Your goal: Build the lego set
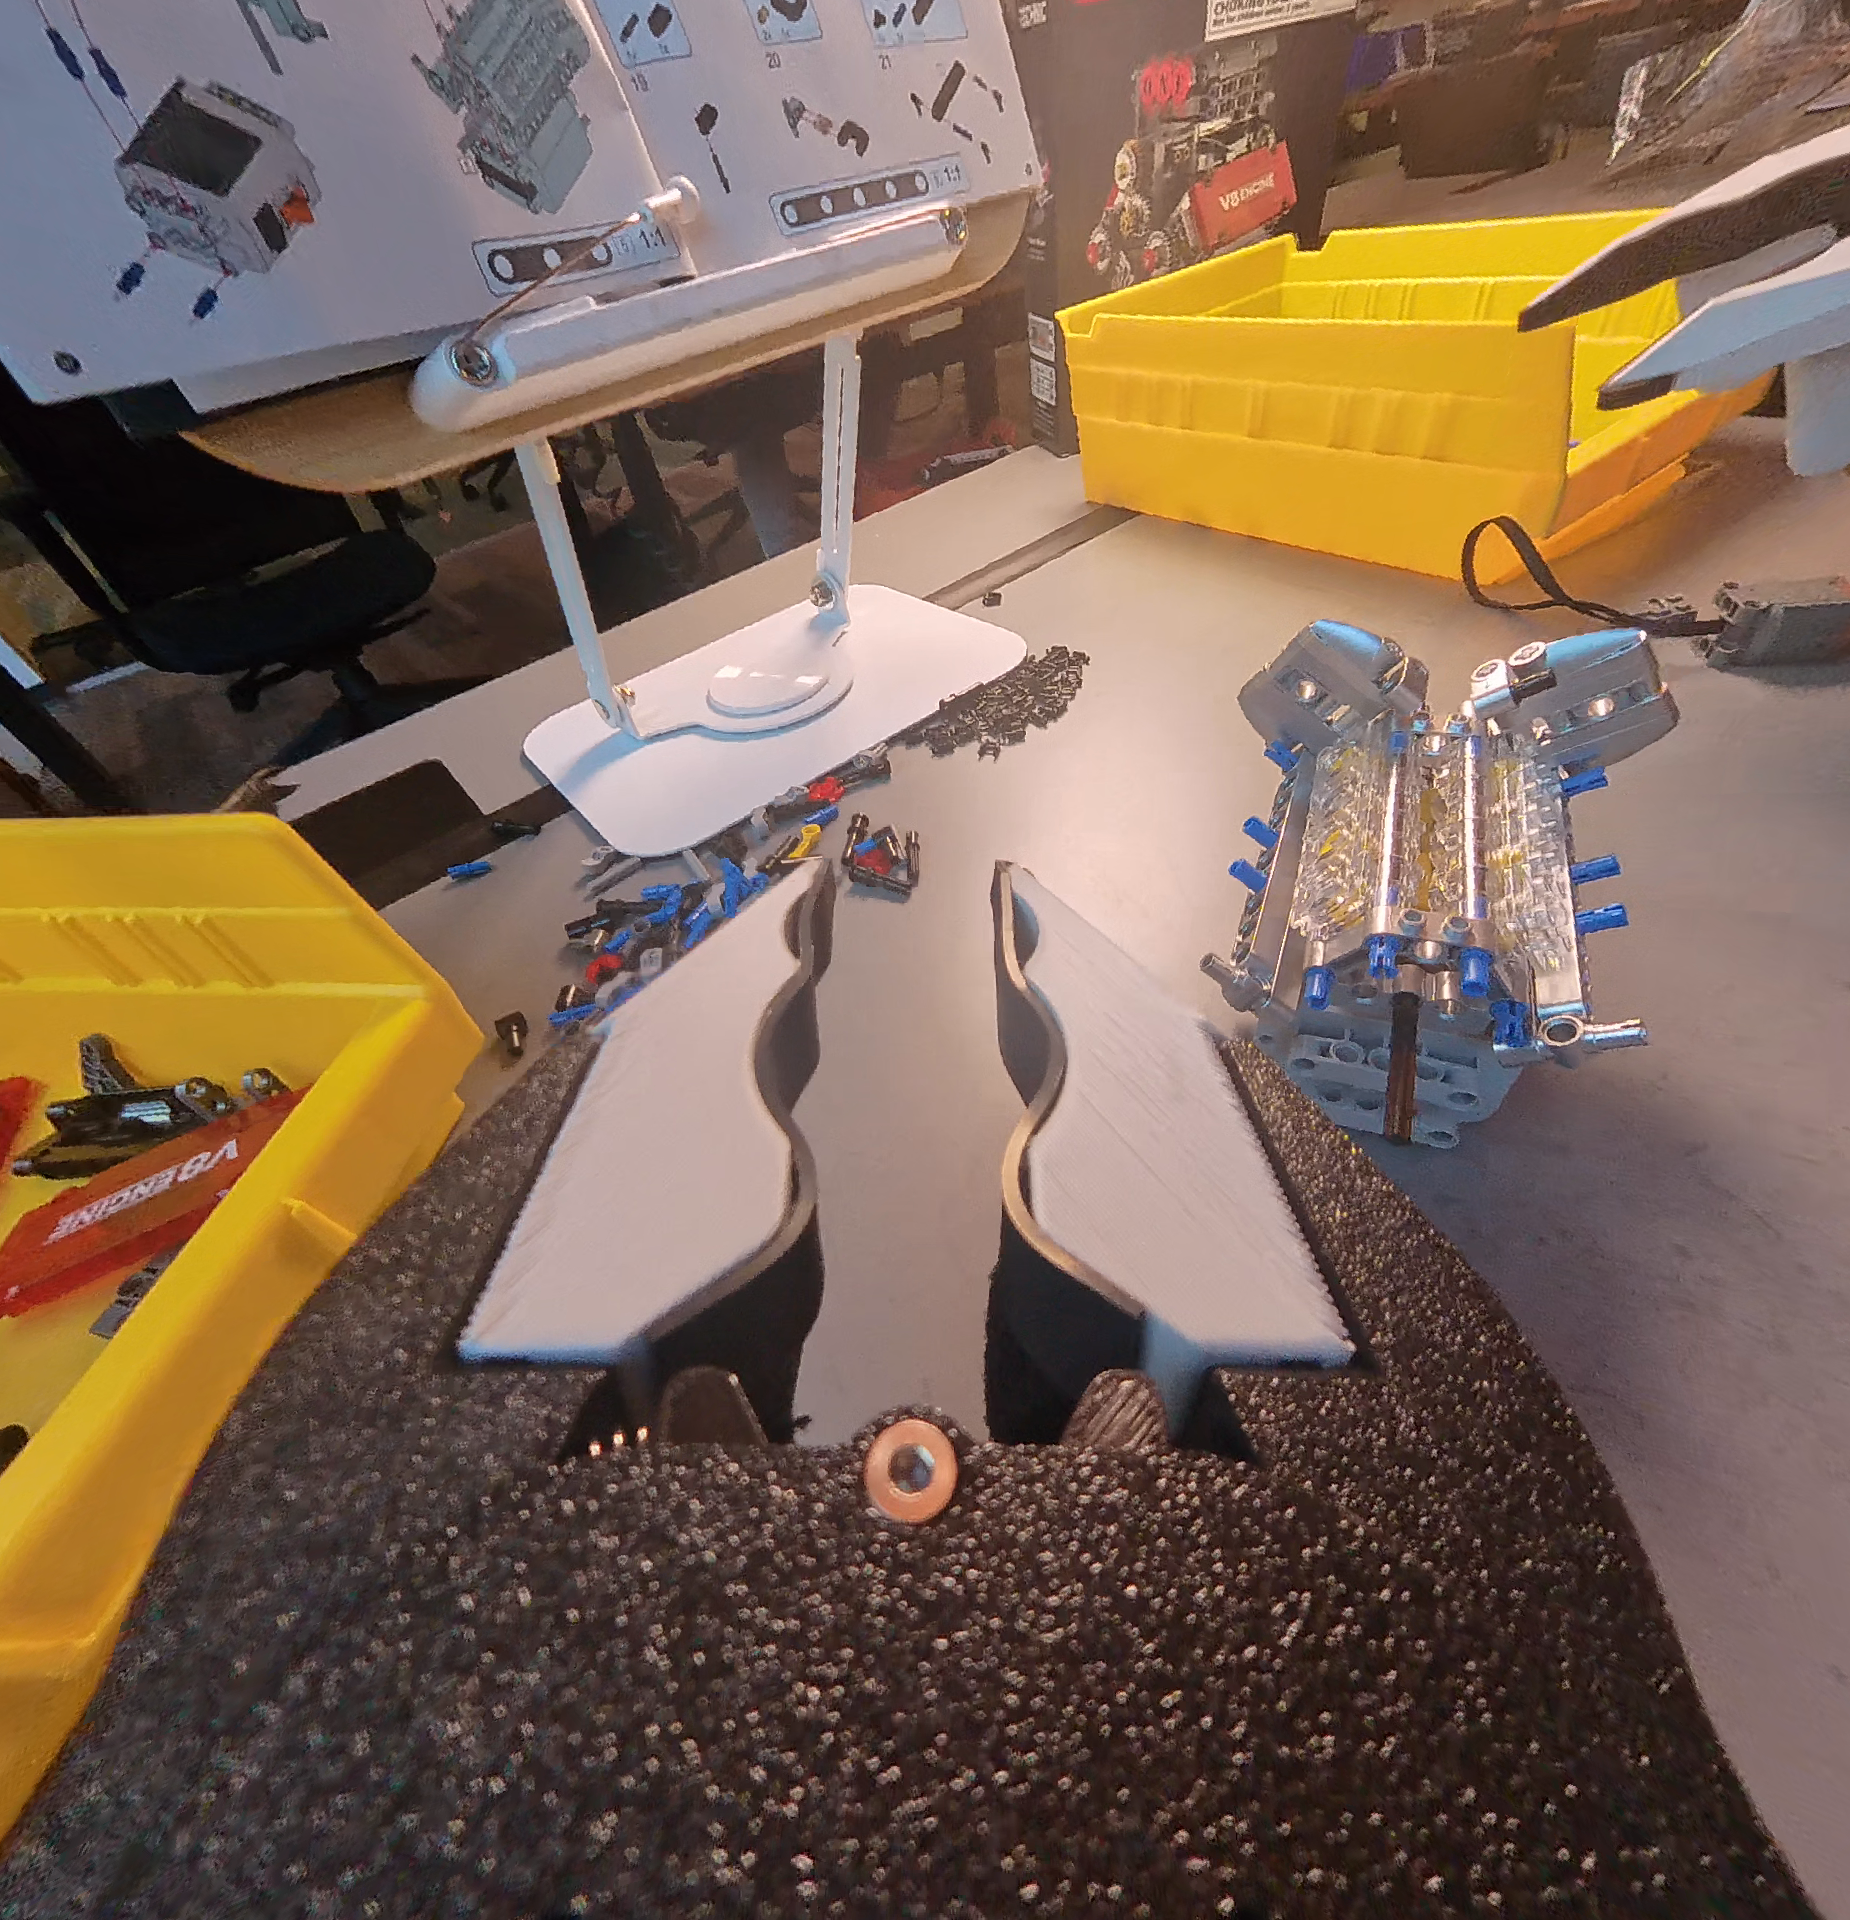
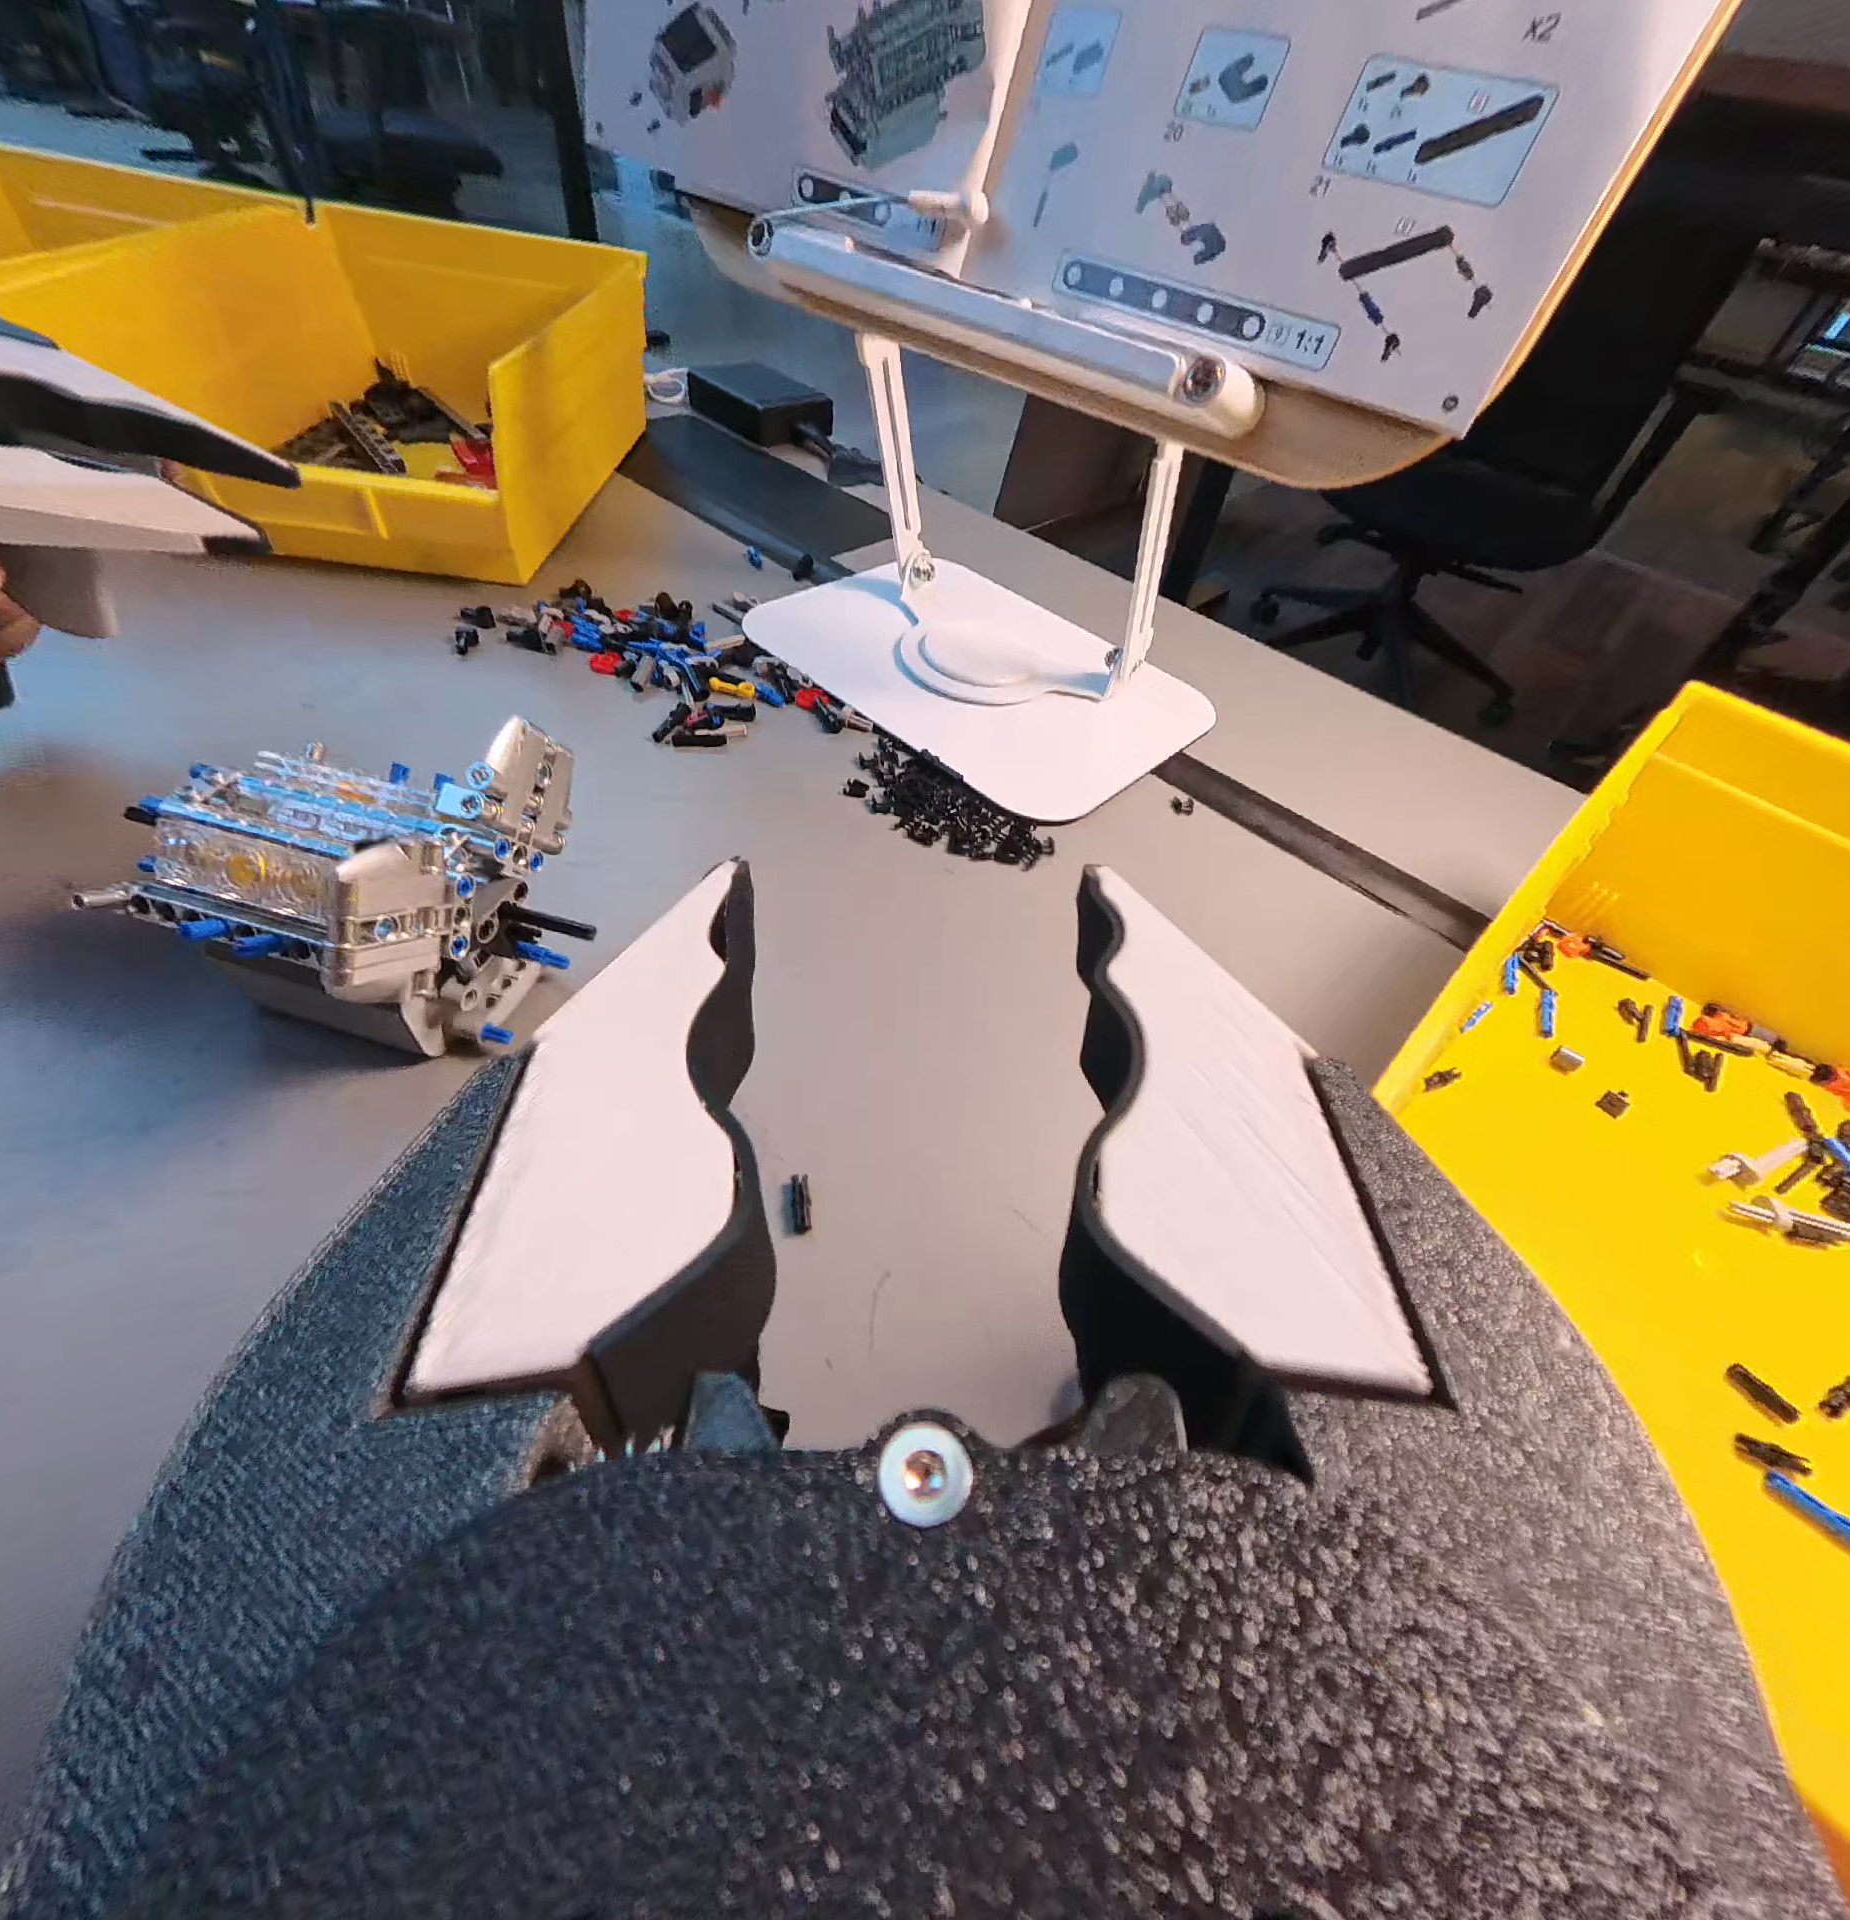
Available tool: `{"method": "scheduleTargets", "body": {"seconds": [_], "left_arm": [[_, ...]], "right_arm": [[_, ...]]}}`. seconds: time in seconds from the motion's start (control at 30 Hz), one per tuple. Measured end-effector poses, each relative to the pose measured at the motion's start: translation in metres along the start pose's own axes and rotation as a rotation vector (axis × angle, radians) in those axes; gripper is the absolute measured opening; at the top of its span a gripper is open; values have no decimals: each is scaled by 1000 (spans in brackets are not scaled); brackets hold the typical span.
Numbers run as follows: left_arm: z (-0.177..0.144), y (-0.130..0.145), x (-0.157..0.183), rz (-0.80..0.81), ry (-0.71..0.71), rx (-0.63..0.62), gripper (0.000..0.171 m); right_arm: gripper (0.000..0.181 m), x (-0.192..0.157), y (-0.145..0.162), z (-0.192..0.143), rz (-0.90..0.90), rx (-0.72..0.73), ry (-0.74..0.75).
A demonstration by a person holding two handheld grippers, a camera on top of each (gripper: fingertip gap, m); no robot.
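So right now both of your claws are empty. Your left claw (image 1: 910, 883) has its fingers spread with only bare bench (image 1: 1523, 1299) between them, hovering just short of the loose pile of small blue, black and red pins (image 1: 713, 904). My guess is that pile got dumped next to the stand so it's in easy reach of either side.

Your right claw (image 2: 913, 883) is spread even wider, nothing in it, and one stray black pin (image 2: 798, 1205) lies on the bench between its fingers, not touching either.

The half-built engine model (image 1: 1420, 883) sits on the bench between your two claws, resting on its base, well clear of both, so nobody's holding it steady.

The instruction booklet (image 2: 1160, 156) is clipped to a white stand (image 2: 983, 665) at the back, tilted toward you so you can read it without picking it up.

Yellow bins flank you: a near bin (image 1: 277, 1091) on your left with red and black parts, another bin (image 2: 1627, 1195) on your right with scattered small pieces, and a far bin (image 1: 1316, 416) behind the model. Looks like sorted stock kept off the working area.
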State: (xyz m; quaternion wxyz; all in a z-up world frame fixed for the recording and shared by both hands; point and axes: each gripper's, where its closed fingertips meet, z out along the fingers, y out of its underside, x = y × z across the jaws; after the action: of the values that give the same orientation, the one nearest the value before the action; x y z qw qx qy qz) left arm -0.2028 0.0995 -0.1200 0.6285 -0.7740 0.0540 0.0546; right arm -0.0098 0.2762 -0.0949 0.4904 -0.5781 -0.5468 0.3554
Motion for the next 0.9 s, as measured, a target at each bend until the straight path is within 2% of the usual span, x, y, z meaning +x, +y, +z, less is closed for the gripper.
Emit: {"method": "scheduleTargets", "body": {"seconds": [0.23, 0.37, 0.43, 0.57, 0.67, 0.9], "left_arm": [[-31, -52, -24, 36, -65, 124, 29], [-74, -87, -61, -5, -155, 236, 29], [-99, -94, -84, -38, -203, 271, 29], [-149, -84, -133, -59, -344, 261, 28], [-191, -67, -170, -18, -490, 209, 29], [-299, -21, -260, 172, -1011, -49, 28]], "right_arm": [[60, -26, -38, 6, 34, 47, -49], [59, -46, -55, 10, 88, 75, -66], [58, -53, -57, 11, 120, 98, -59], [57, -56, -48, 15, 184, 160, -10], [57, -50, -34, 19, 133, 170, 58], [57, -40, -28, 16, -13, 177, 150]]}}
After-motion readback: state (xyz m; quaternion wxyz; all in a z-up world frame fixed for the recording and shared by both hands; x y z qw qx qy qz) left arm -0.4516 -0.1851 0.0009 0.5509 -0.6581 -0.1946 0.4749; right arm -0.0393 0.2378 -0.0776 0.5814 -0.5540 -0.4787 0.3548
